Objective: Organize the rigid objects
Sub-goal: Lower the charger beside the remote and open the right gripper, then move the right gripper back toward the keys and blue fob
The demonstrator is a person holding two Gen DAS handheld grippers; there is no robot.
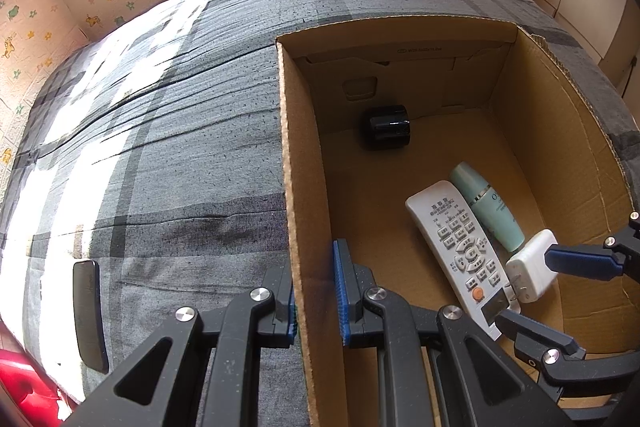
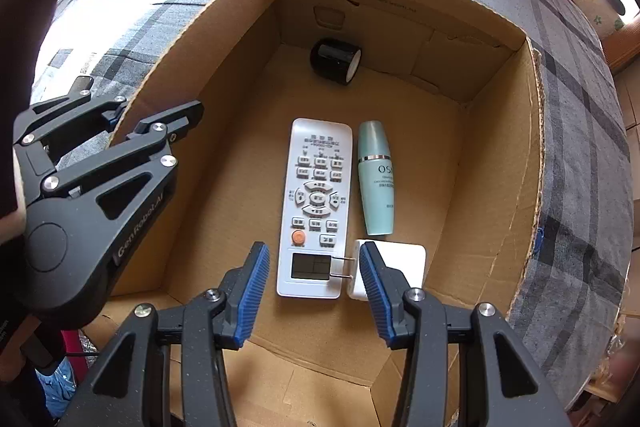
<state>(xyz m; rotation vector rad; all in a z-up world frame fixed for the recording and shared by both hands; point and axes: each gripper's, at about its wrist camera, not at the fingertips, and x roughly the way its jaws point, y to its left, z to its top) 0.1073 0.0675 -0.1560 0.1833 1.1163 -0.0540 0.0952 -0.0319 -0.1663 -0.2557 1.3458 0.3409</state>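
An open cardboard box [image 1: 286, 147] stands on a bed with a grey plaid sheet [image 1: 180, 147]. On its floor lie a white remote [image 2: 316, 195], a teal bottle [image 2: 376, 179], a black cylinder [image 2: 336, 61] on its side near the far wall, and a white plug charger [image 2: 400, 263] whose prongs rest over the remote's display. My right gripper [image 2: 314, 289] hangs open just above the charger's prong end, its pads not pressing on it. My left gripper [image 1: 316, 303] is shut on the box's left wall, one finger inside and one outside.
A flat black object [image 1: 90, 311] lies on the sheet left of the box, near the bed's edge. Something red [image 1: 24, 379] sits below that edge. Padded wall panels with animal prints run behind the bed.
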